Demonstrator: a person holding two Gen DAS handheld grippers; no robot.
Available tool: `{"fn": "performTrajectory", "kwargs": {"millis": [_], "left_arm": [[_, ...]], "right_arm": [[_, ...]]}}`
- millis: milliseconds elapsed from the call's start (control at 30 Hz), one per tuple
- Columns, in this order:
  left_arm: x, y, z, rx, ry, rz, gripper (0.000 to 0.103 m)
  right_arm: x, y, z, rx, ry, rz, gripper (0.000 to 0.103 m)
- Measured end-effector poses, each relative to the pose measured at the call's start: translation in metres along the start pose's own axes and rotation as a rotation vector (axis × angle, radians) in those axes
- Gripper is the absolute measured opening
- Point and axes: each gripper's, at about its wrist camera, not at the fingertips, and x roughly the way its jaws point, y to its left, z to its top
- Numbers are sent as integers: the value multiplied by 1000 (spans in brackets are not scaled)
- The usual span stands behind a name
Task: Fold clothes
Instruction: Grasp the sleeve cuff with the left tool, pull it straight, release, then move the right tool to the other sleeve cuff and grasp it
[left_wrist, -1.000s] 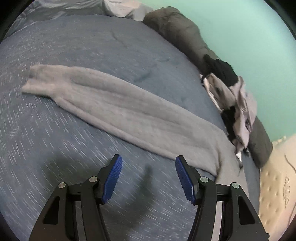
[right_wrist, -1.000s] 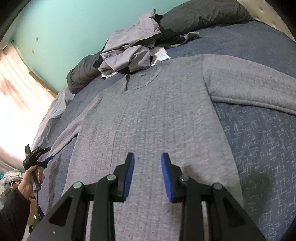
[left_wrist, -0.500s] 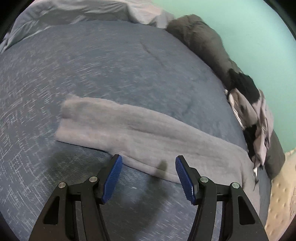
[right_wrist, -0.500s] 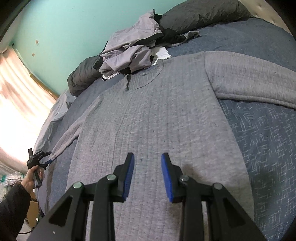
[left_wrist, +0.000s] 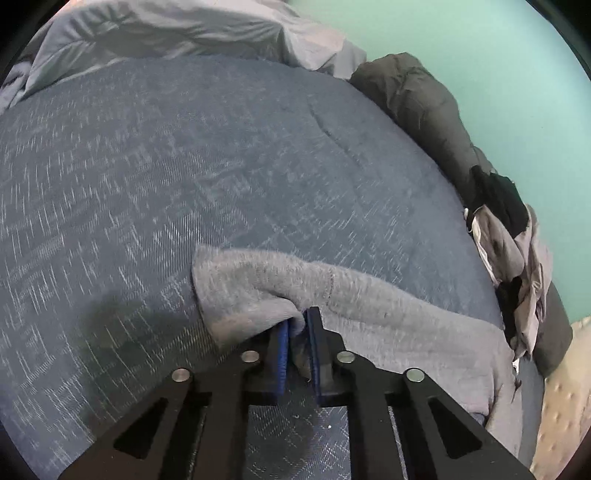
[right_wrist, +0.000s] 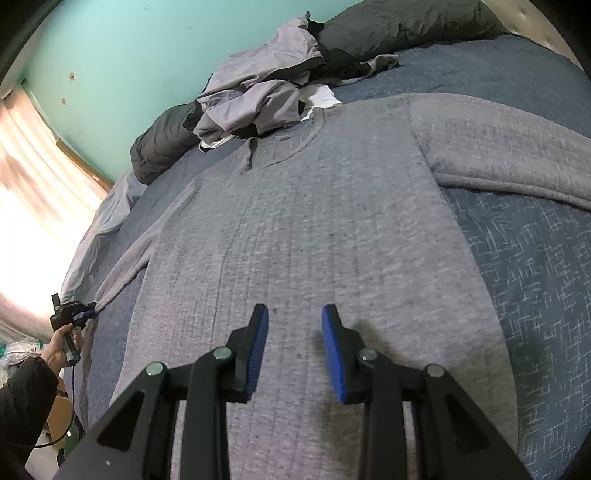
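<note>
Your left gripper (left_wrist: 297, 334) is pinching the cuff of the grey sweater (right_wrist: 314, 240), its jaws having just been closing. Your right gripper (right_wrist: 294, 349) is hovering with jaws spread over the sweater lying flat on the bed (right_wrist: 535, 277).

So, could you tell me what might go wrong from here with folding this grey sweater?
The left gripper, whose jaws have just been closing, pinches the sleeve cuff only at its edge, so the fabric may slip out when pulled. The right gripper is open above the grey sweater body, pinning nothing, so the whole garment may drag along. The clothes pile lies against the collar and could snag.
</note>
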Motion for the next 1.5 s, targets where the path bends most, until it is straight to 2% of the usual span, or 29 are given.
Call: {"fn": "performTrajectory", "kwargs": {"millis": [267, 567, 667, 833, 900, 1000, 1067, 1133, 1200, 1233, 1333, 1500], "left_arm": [[-11, 7, 21, 19, -16, 24, 6], [15, 18, 13, 21, 31, 52, 9], [14, 19, 11, 14, 29, 57, 16], [-9, 30, 7, -9, 11, 96, 39], [-19, 29, 2, -2, 14, 96, 41], [-30, 11, -8, 81, 21, 131, 45], [-36, -5, -16, 124, 29, 120, 47], [-45, -26, -27, 165, 36, 83, 48], [-54, -48, -39, 207, 42, 45, 50], [-60, -57, -45, 224, 46, 26, 52], [-70, -96, -64, 281, 59, -37, 57], [-81, -148, -99, 336, 96, -143, 58]], "right_arm": [[1, 4, -2, -13, 0, 9, 30], [4, 2, -3, -10, 13, 5, 30], [4, -1, -2, 0, 12, 5, 30], [2, -2, -2, 12, 10, 12, 30], [-2, -1, -2, 9, 5, 13, 30], [-8, 1, 2, 2, -3, 6, 30], [-15, 0, 6, -1, -3, 0, 30], [-22, -2, 11, -6, 0, -7, 31], [-34, -8, 15, -18, 12, -30, 43], [-39, -12, 17, -23, 16, -41, 45], [-63, -36, 25, -18, 17, -90, 46], [-109, -94, 38, 18, -3, -208, 47]]}}
